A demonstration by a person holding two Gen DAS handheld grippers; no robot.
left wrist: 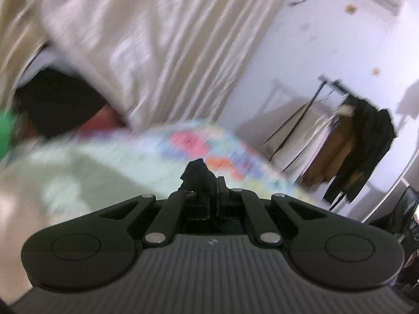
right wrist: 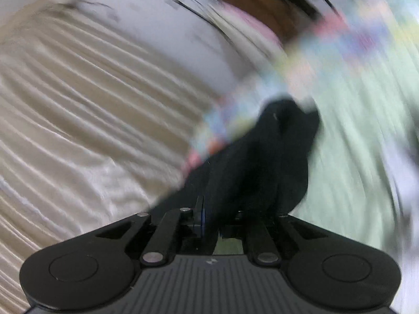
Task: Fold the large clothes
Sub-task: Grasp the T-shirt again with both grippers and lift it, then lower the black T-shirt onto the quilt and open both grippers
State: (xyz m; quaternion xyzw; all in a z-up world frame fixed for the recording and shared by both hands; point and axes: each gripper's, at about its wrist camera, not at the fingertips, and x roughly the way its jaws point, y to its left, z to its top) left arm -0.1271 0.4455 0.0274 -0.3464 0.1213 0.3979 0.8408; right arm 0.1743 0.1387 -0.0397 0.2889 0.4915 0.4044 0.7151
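Observation:
A black garment (right wrist: pixel 264 162) bulges out of my right gripper (right wrist: pixel 210 217), which is shut on a thick fold of it, held above a pale green bed cover (right wrist: pixel 353 136). In the left wrist view only a small tuft of the black garment (left wrist: pixel 197 175) pokes up between the fingers of my left gripper (left wrist: pixel 212 185), which is shut on it. The rest of the garment is hidden below the gripper body there. Both views are smeared by motion.
The bed cover (left wrist: pixel 91 167) has a colourful patterned edge (left wrist: pixel 199 144). Cream curtains (left wrist: pixel 146 47) hang behind. A clothes rack with dark and brown garments (left wrist: pixel 351 141) stands against the white wall at right. A green object (left wrist: pixel 6 133) shows at the left edge.

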